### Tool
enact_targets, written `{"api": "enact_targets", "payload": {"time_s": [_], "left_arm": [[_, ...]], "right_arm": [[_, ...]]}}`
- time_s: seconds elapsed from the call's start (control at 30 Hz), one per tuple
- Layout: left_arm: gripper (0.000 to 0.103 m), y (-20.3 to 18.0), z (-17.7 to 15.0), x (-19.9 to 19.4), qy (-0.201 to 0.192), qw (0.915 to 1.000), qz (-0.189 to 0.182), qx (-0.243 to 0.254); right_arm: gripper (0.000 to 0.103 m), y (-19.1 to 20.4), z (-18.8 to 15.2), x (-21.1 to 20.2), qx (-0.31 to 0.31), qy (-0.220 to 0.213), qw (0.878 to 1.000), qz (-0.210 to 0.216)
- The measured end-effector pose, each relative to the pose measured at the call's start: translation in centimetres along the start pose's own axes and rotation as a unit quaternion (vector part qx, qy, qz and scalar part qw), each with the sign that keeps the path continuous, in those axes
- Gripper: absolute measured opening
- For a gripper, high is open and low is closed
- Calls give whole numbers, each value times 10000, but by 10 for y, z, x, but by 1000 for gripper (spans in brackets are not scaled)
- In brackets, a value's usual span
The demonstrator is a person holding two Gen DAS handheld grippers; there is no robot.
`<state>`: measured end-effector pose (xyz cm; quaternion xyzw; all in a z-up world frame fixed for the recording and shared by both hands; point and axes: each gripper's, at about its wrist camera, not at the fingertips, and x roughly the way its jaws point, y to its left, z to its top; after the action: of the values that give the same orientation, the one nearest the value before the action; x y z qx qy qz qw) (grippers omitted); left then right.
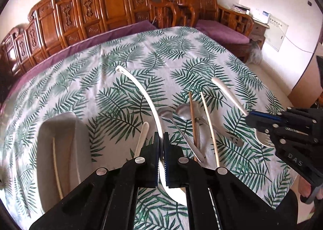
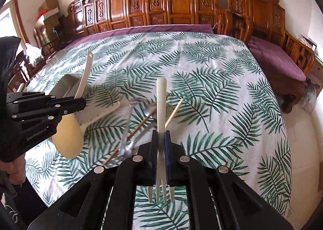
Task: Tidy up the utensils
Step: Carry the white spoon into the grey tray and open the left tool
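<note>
My left gripper [image 1: 160, 136] is shut on a white rice paddle [image 1: 141, 90], held above the table with its handle pointing away; it also shows in the right wrist view [image 2: 82, 83]. My right gripper [image 2: 160, 134] is shut on a white-handled fork [image 2: 160, 96], tines toward the camera; it appears at the right of the left wrist view [image 1: 252, 119]. On the cloth lie metal spoons [image 1: 184, 111], wooden chopsticks [image 1: 209, 121] and a white utensil [image 1: 142, 135]. A white tray [image 1: 60, 149] at the left holds one chopstick [image 1: 56, 167].
The table carries a leaf-print cloth [image 1: 181, 54]. A carved wooden bench [image 1: 113, 4] with purple cushions runs behind it. The table's right edge drops to a pale floor [image 2: 302, 129].
</note>
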<state>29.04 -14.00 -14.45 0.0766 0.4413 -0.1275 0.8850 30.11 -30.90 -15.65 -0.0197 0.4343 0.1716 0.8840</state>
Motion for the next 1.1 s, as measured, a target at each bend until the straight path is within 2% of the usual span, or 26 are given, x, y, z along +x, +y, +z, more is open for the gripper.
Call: {"api": "enact_targets", "payload": {"time_s": [0.43,0.77,1.1], "left_arm": [[3,37,-14,-39,-98,9997,206,77],[3,98,-34,-54,-5,9985,518,-186],[3,137,-47,-51,118,9969,655,-428]], "right_arm": [[7,32,7,-16,-220,-150,9994,239],[7,62,2,-17,-477,-80,9982,352],[7,93,0,-21,-693,-70,9968,397]]}}
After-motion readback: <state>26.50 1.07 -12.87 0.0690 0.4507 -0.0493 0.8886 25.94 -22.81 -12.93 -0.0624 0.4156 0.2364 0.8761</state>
